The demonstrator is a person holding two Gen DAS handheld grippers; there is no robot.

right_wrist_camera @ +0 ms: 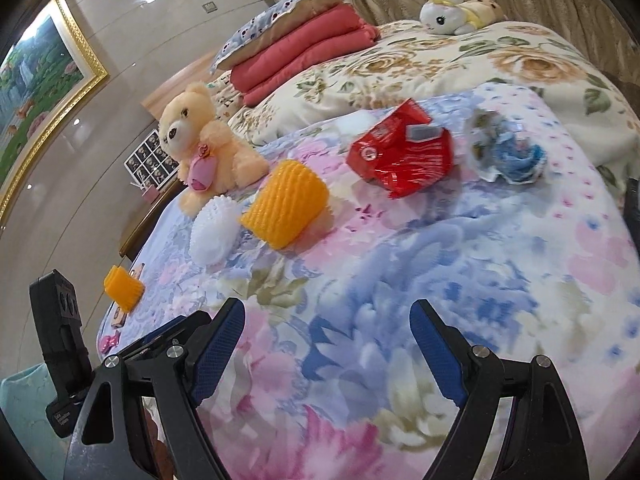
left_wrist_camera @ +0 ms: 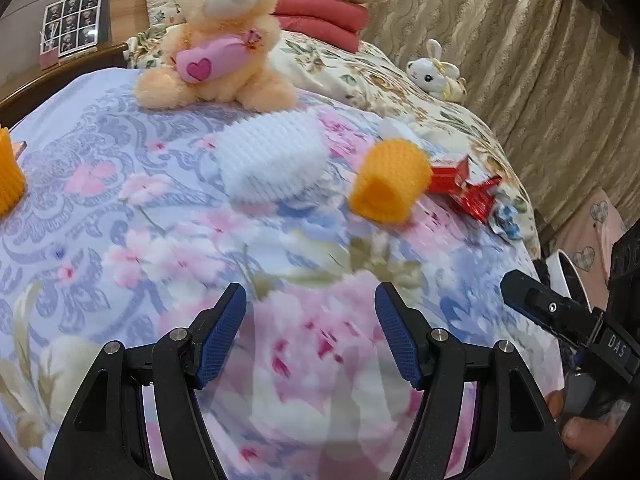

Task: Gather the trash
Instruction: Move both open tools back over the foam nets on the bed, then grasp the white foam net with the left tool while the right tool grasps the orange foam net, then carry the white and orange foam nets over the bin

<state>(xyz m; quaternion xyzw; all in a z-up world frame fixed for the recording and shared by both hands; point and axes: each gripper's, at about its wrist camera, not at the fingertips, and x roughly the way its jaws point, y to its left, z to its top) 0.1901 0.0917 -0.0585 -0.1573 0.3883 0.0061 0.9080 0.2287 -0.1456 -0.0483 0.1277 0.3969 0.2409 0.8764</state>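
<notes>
Trash lies scattered on a floral bedspread (left_wrist_camera: 120,240). In the left wrist view I see a white foam net (left_wrist_camera: 272,160), an orange foam net (left_wrist_camera: 390,180), a red wrapper (left_wrist_camera: 464,188) and a crumpled blue-white wrapper (left_wrist_camera: 506,220). A second orange net (left_wrist_camera: 10,176) sits at the left edge. My left gripper (left_wrist_camera: 310,300) is open and empty, short of the nets. In the right wrist view my right gripper (right_wrist_camera: 328,312) is open and empty, well short of the orange net (right_wrist_camera: 286,204), red wrapper (right_wrist_camera: 400,152) and blue-white wrapper (right_wrist_camera: 508,152).
A teddy bear (right_wrist_camera: 204,140) sits behind the white net (right_wrist_camera: 216,228). A white bunny plush (right_wrist_camera: 448,12) and folded red blankets (right_wrist_camera: 304,52) lie at the bed's far end. Curtains (left_wrist_camera: 520,40) hang beyond. A pale teal thing (right_wrist_camera: 20,400) shows beside the bed.
</notes>
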